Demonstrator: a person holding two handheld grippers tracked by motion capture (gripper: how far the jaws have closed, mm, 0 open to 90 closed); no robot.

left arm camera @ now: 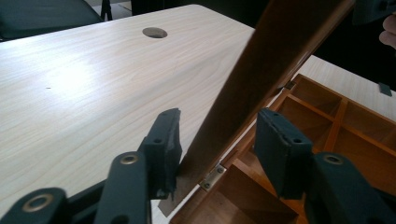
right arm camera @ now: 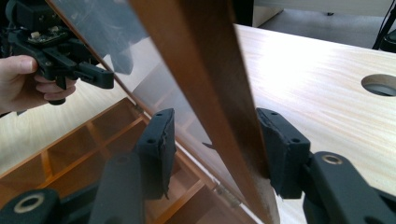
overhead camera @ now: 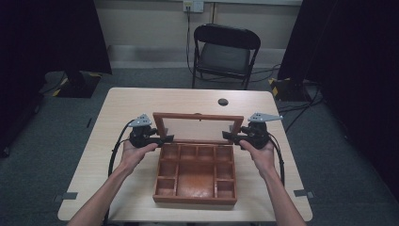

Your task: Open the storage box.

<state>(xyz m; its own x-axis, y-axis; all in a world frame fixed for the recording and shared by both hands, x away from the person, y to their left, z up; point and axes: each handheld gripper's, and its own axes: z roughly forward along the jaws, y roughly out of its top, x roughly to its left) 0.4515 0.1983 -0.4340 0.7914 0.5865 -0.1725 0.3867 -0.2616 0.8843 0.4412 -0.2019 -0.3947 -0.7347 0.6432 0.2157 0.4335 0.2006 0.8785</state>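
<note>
Two grippers flanked the raised glass lid (overhead camera: 197, 128) of a wooden box (overhead camera: 195, 176) on the worktop (overhead camera: 117, 108). Left gripper (overhead camera: 165, 138) and right gripper (overhead camera: 227, 136) each straddled a lid side rail, jaws spread, one pad touching the wood, the other clear.

Raised lid (overhead camera: 197, 128) blocks rear; table (overhead camera: 141, 101) bare behind, w/ hole (overhead camera: 223, 101).

Box (overhead camera: 195, 181) on table (overhead camera: 117, 108), lid (overhead camera: 197, 128) upright behind, chair (overhead camera: 225, 54) beyond
</note>
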